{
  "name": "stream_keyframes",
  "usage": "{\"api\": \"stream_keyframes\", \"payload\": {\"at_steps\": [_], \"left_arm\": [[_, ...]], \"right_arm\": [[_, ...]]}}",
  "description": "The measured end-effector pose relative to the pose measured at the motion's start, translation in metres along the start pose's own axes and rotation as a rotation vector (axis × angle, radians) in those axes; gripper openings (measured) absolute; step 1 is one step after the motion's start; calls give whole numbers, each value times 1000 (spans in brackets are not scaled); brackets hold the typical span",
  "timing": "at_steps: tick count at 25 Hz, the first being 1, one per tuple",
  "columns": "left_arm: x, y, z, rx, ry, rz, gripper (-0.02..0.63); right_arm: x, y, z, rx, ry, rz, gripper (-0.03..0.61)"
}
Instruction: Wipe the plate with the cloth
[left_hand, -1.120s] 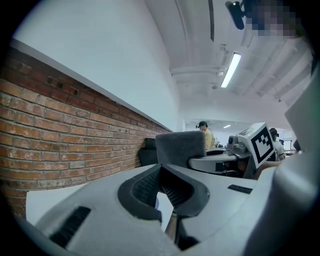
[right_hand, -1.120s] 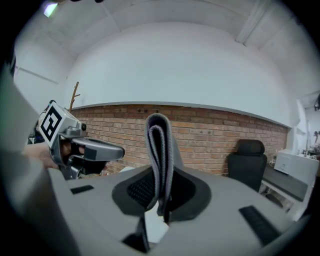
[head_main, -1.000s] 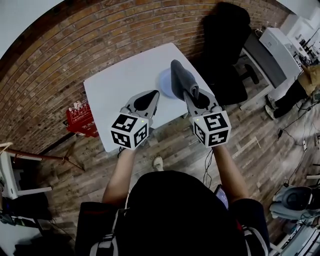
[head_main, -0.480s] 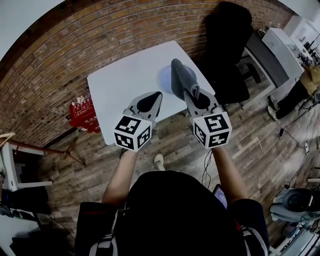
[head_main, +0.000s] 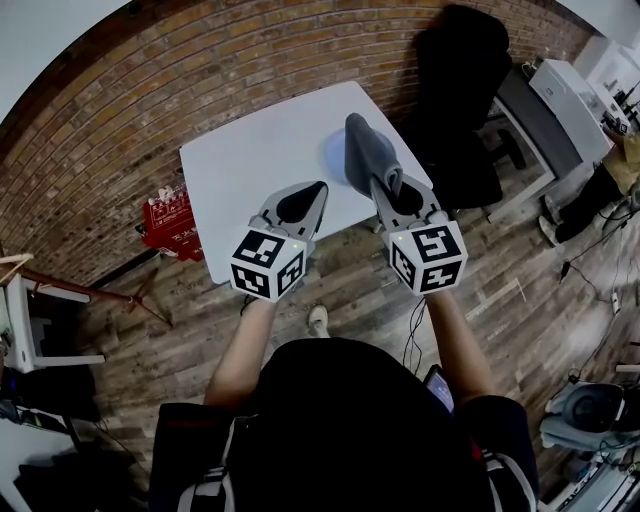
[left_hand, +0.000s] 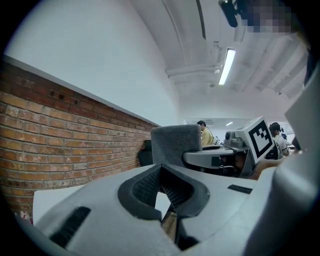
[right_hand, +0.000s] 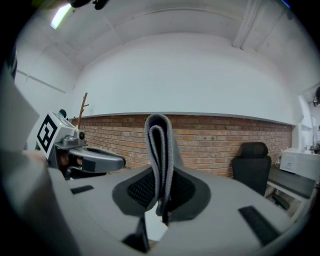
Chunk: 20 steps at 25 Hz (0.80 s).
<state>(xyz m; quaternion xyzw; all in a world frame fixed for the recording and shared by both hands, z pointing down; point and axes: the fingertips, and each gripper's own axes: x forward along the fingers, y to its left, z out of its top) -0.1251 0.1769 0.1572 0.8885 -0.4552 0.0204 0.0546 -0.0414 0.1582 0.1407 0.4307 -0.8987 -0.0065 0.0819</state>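
R gripper (head_main: 381, 183) is clamped on the folded grey cloth (head_main: 364, 148), which stands upright btwn its jaws. L gripper (head_main: 318, 188) has jaws pressed together w/ nothing in them, tips over the table's near edge. Plate (head_main: 332, 156) sits near the white table's (head_main: 250, 150) R corner, partly behind the cloth; can't tell if they touch. Table's L and far parts are bare. Black chair (head_main: 460, 90) stands just off the R edge, red box (head_main: 167, 220) on the floor by the L edge.

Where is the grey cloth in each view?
Head view: cloth right of centre, held upright by the right gripper.
Left gripper view: cloth at centre, upright above the jaws.
Right gripper view: cloth at centre, clamped between the jaws.
Shared landmark: the brick wall.
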Motion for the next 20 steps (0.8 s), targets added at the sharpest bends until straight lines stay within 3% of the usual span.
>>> {"api": "stream_keyframes", "payload": {"at_steps": [20], "left_arm": [[-3,2,2,-3,-13,4,20]], "right_arm": [[-1,3,-3,-2,1,-1,52]]}}
